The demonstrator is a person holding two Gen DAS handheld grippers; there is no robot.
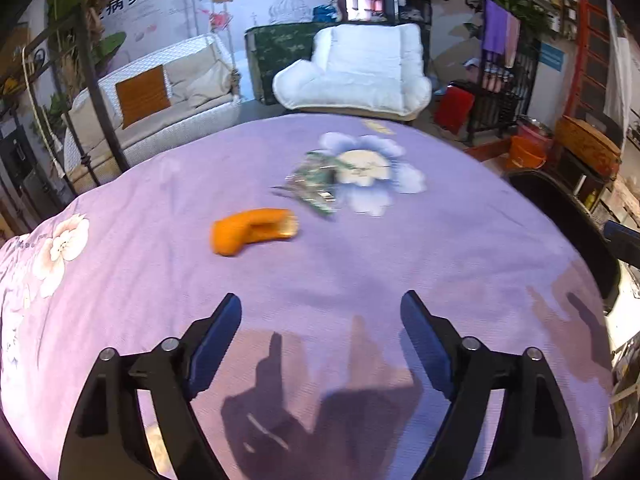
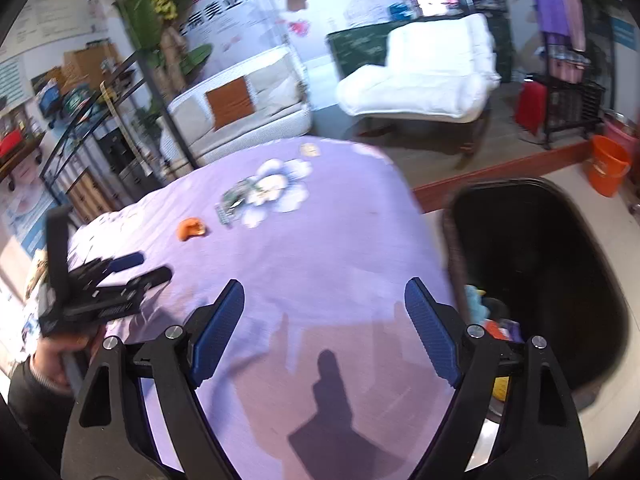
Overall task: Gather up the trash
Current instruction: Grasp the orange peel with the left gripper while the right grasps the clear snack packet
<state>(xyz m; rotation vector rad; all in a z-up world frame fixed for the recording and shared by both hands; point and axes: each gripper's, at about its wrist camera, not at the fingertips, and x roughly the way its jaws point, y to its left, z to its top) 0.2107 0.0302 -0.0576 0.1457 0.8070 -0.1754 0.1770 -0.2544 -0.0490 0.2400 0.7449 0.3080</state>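
Left tongs [image 1: 320, 316] and right tongs [image 2: 324, 312]: both spread wide and holding nothing above the purple-covered table [image 1: 460, 248]. Ahead on the cloth: orange peel [image 1: 252, 234], probably light and limp, best pinched across its thick curled end; just beyond, crinkled wrapper [image 1: 314, 184], likely featherlight and slippery, best gripped at a bunched fold. At right, black trash bin [image 2: 560, 272] beside the table.

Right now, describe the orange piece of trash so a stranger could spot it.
Find the purple tablecloth with the big blue-and-white flower print. The orange peel lies just left of that flower, beside a crumpled green wrapper. It alone is solid orange and curled.
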